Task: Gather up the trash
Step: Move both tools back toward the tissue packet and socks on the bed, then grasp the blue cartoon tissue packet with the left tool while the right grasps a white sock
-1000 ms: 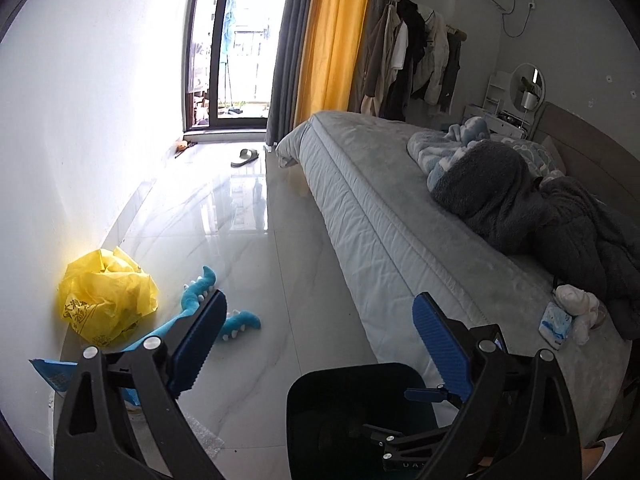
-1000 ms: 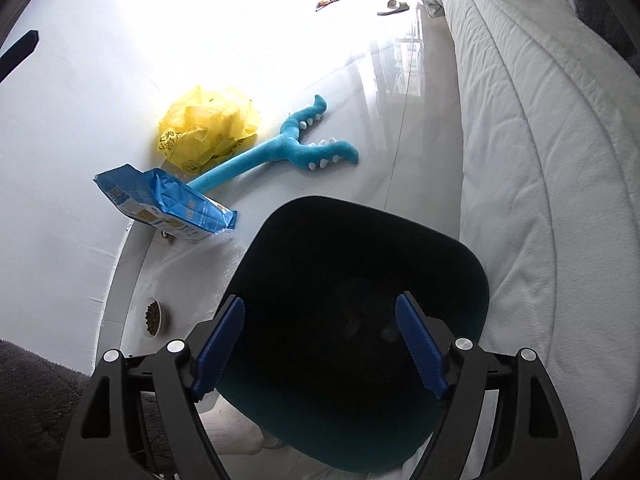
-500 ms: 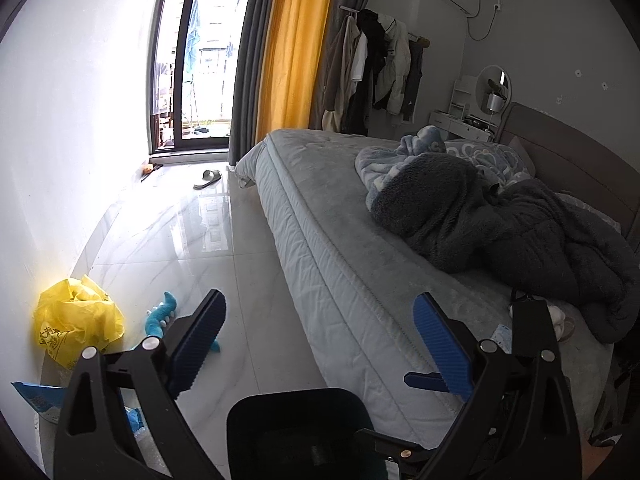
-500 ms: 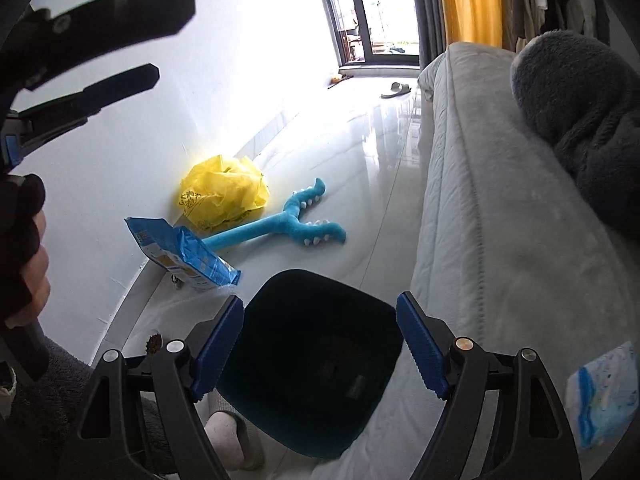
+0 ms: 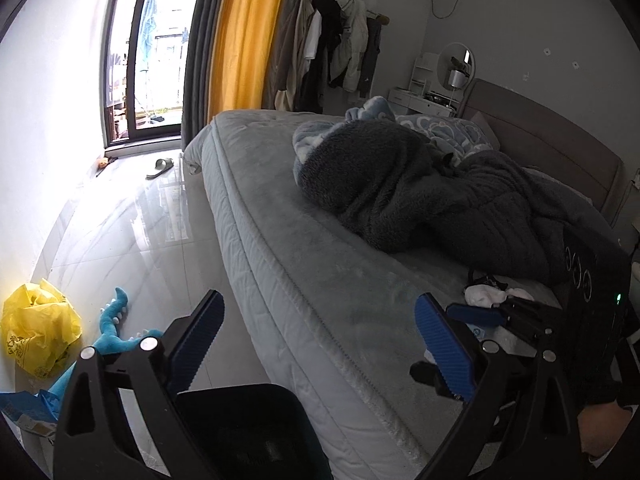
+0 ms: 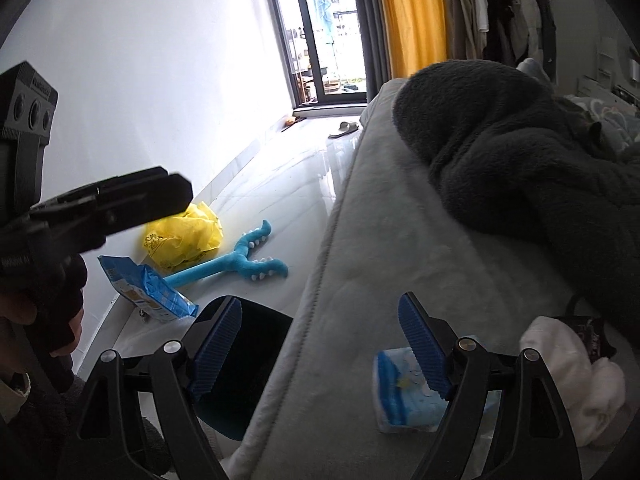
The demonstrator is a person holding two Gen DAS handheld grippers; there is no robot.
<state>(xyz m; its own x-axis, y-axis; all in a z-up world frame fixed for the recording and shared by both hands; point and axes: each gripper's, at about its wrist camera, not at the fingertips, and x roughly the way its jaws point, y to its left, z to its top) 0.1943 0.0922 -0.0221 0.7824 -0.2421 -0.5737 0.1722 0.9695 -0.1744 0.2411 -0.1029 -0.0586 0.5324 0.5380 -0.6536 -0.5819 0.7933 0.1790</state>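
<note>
My right gripper (image 6: 318, 320) hangs open and empty over the near edge of the grey bed (image 6: 360, 240). Just beyond its right finger a blue-and-white tissue pack (image 6: 400, 400) lies on the mattress. Beside the pack sit a crumpled white wad (image 6: 572, 372) and a dark wrapper (image 6: 588, 332). My left gripper (image 5: 320, 328) is open too, with nothing between its fingers, above the black bin (image 5: 240, 432) and the bed's side. On the floor by the wall lie a yellow plastic bag (image 6: 184, 236) and a blue snack packet (image 6: 148, 288).
A blue plush toy (image 6: 240, 264) lies on the shiny tiles beside the bag. Dark fleece blankets (image 5: 420, 192) are heaped on the bed. A slipper (image 5: 160, 166) sits near the balcony door. Clothes hang on a rack (image 5: 340, 52) at the back.
Both views have swung from the floor and bin toward the bed. My right gripper rose from over the bin to the mattress edge, bringing the tissue pack and white wad into view.
</note>
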